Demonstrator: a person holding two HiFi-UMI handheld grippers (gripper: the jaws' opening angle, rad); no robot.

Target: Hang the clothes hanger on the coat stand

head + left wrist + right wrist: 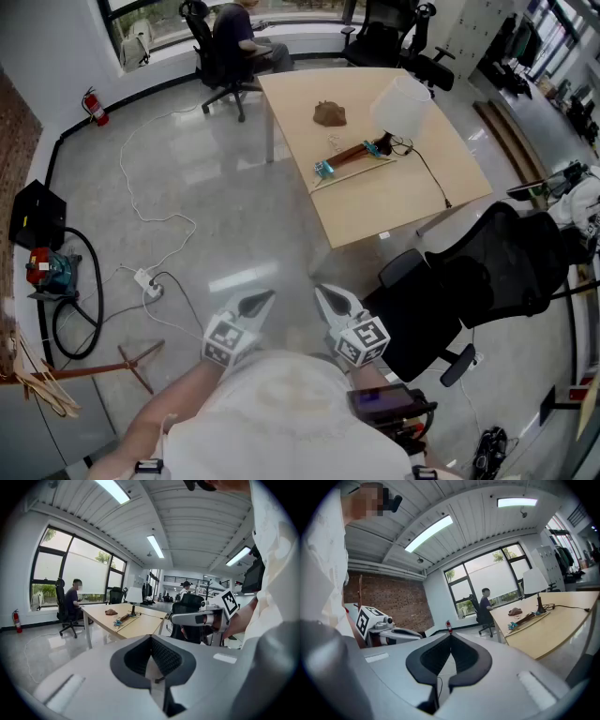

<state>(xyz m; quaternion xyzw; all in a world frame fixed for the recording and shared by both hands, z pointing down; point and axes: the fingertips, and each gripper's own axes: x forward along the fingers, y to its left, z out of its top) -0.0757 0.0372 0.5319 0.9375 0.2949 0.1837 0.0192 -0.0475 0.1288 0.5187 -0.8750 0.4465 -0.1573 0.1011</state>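
Observation:
The wooden clothes hanger point(354, 157) with blue clips lies on the light wooden table point(394, 202), far ahead of both grippers; it also shows small in the left gripper view point(123, 618) and the right gripper view point(525, 619). The wooden coat stand's legs point(131, 361) show at the lower left of the head view. Close to my body, the left gripper point(258, 302) and the right gripper point(328, 298) are held side by side over the floor. The left gripper's point(151, 637) jaws meet at their tips with nothing between them, as do the right gripper's point(450, 634).
A white lamp point(401, 105) and a brown lump point(329, 114) sit on the table. A black office chair point(487, 272) stands right of me. A power strip with cables point(150, 284) lies on the floor at left. A person sits at the far chair point(234, 37).

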